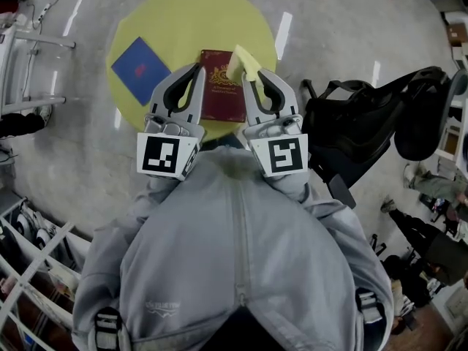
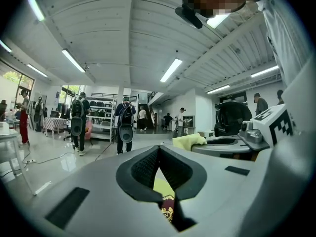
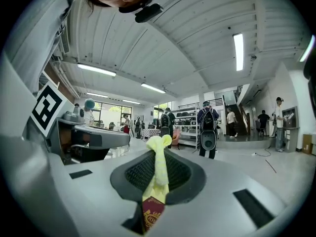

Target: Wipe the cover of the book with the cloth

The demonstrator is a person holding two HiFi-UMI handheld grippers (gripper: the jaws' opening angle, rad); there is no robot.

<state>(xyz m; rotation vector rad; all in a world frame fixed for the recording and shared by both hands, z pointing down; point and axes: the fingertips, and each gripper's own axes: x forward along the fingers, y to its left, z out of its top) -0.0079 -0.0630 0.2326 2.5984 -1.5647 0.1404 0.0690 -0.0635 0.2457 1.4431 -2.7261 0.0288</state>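
The right gripper is clamped on the yellow cloth, which sticks out in a tuft past its tips, over the far right corner of the dark red book. The book lies flat on the round yellow table, near its front edge. To wipe well, I judge the cloth should come down until the soft tuft, not the hard tips, presses on the cover, then be drawn across in even, overlapping strokes. The left gripper hovers at the book's left edge with its jaws closed on nothing, and could pin the book so it does not slide. A blue booklet lies well apart to the left, and a black bag stands off the table to the right, so neither blocks the strokes
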